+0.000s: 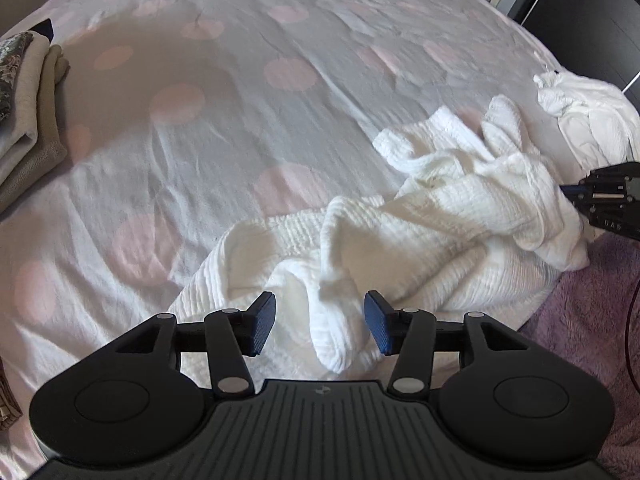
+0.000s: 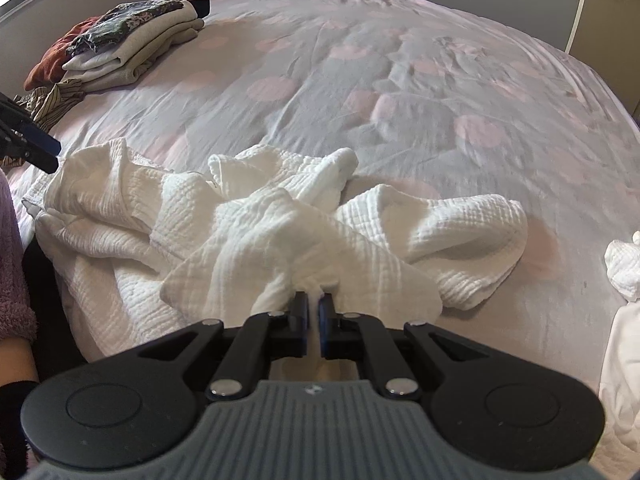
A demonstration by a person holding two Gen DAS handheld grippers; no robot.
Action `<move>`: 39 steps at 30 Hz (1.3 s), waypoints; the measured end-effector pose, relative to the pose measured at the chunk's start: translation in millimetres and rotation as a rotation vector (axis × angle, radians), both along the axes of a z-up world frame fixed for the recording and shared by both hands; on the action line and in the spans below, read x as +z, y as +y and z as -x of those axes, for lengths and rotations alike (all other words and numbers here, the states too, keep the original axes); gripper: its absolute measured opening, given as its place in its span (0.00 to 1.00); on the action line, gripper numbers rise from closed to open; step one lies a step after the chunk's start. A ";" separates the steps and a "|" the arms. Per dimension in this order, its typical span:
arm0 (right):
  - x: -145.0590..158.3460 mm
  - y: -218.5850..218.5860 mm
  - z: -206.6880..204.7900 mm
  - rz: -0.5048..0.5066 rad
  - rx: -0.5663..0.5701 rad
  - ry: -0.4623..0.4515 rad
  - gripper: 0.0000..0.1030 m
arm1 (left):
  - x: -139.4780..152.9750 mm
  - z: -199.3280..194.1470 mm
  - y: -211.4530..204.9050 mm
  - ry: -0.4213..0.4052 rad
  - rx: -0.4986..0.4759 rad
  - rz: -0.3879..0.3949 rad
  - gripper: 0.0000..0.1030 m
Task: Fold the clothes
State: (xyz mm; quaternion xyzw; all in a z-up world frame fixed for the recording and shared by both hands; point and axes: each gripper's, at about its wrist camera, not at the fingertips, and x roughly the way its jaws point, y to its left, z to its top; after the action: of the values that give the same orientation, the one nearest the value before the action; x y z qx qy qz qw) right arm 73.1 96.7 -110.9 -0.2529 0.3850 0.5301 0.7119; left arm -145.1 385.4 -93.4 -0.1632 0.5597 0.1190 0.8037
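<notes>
A crumpled white textured garment [image 1: 440,216] [image 2: 248,224] lies on the near part of the bed. My left gripper [image 1: 320,324] is open just above its near edge, and a fold of the cloth rises between the blue pads without being pinched. My right gripper [image 2: 314,312] is shut on a bunched edge of the same garment, with white cloth squeezed between the pads. In the left wrist view the right gripper [image 1: 570,192] shows at the far right, against the garment. In the right wrist view the left gripper's blue fingertip [image 2: 42,148] shows at the left edge.
The bed's grey cover with pink dots [image 1: 240,80] [image 2: 400,80] stretches away. A stack of folded clothes [image 2: 120,48] [image 1: 28,112] sits at the far left. More white laundry [image 1: 592,120] [image 2: 624,264] lies to the right. A person's fuzzy purple sleeve [image 2: 12,272] is at the left.
</notes>
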 end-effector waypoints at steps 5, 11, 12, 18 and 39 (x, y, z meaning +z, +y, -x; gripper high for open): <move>-0.1 -0.9 -0.2 -0.003 -0.013 -0.010 0.06 | -30.4 -11.2 8.4 0.096 0.078 0.043 0.43; 19.4 -17.5 -1.0 -0.093 -0.075 -0.052 0.04 | -19.3 -7.3 8.6 0.039 0.117 -0.003 0.07; 25.6 -21.4 -0.9 -0.113 -0.093 -0.070 0.04 | -13.8 -5.0 8.2 0.020 0.121 -0.020 0.04; 76.0 -32.1 7.4 -0.211 -0.149 -0.275 0.04 | 26.7 7.5 8.1 -0.096 0.154 -0.121 0.00; 86.3 -39.6 22.0 -0.134 -0.148 -0.355 0.04 | -11.4 -6.1 -3.1 -0.136 0.171 -0.061 0.23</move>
State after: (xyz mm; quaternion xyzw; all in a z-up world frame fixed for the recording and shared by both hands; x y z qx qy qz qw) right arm 51.2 57.1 -24.6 -0.2655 0.2347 0.4479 0.8208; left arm -139.0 382.3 -104.8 -0.1935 0.4840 0.1926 0.8314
